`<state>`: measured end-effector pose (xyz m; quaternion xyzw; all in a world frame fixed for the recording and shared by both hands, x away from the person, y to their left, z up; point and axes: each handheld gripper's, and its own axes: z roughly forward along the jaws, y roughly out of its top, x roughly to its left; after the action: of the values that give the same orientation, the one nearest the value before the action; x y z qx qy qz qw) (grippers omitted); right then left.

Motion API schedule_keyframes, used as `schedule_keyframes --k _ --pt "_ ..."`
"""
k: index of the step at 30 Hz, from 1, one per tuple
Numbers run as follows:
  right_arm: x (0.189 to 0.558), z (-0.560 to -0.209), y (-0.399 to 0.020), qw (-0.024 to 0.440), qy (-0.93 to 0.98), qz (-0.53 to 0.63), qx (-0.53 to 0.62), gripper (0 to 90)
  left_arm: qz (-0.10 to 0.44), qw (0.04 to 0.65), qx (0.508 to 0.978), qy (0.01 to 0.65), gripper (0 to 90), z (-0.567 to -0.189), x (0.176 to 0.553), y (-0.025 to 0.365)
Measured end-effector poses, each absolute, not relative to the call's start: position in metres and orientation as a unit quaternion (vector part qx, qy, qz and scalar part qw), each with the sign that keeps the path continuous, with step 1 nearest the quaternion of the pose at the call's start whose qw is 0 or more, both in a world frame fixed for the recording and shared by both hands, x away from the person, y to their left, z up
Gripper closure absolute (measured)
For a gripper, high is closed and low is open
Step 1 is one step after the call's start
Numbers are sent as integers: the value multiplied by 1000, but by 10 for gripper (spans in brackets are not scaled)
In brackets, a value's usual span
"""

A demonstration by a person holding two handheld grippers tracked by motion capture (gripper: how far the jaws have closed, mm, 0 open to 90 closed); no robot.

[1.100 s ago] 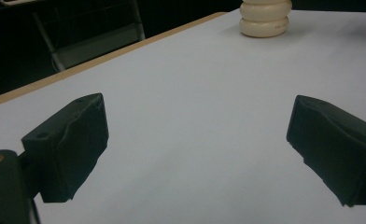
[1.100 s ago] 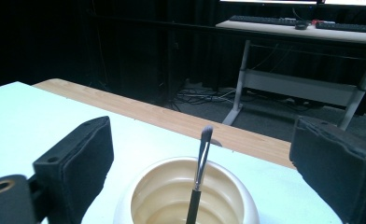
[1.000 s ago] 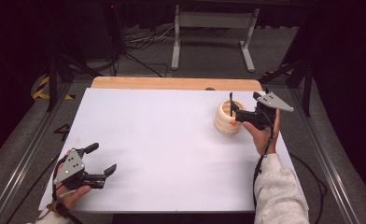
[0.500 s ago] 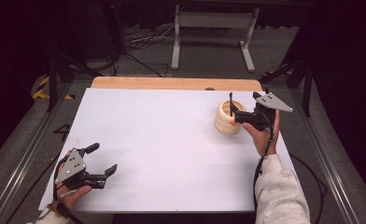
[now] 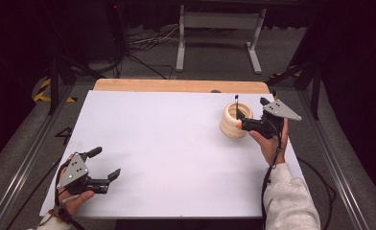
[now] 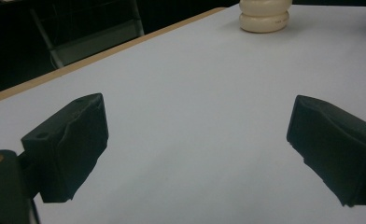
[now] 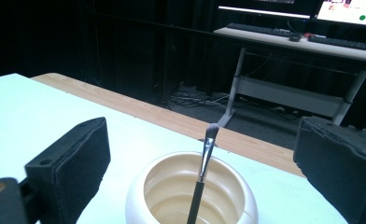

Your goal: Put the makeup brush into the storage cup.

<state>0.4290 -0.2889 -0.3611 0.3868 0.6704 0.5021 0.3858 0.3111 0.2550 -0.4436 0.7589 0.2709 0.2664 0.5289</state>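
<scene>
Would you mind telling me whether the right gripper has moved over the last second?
No: the right gripper remains beside the cream pot, as before.

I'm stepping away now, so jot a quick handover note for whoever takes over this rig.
Left gripper: open, holding nothing, low over the near left of the white table.
Right gripper: open, jaws apart beside the cream pot at the far right, gripping nothing.
Makeup brush: stands in the pot, bristles up, leaning on the rim.
Done: brush is in the pot.
Left: probably just draw the right gripper clear.
</scene>
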Motion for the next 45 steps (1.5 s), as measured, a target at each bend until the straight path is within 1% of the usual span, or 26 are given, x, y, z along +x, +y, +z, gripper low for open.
schedule_keyframes --k 29,45 --pt "396 -362 -282 400 683 504 346 50 276 528 757 268 65 -441 308 256" --pt "383 -369 -273 390 700 501 327 54 274 527 760 266 66 -442 309 254"
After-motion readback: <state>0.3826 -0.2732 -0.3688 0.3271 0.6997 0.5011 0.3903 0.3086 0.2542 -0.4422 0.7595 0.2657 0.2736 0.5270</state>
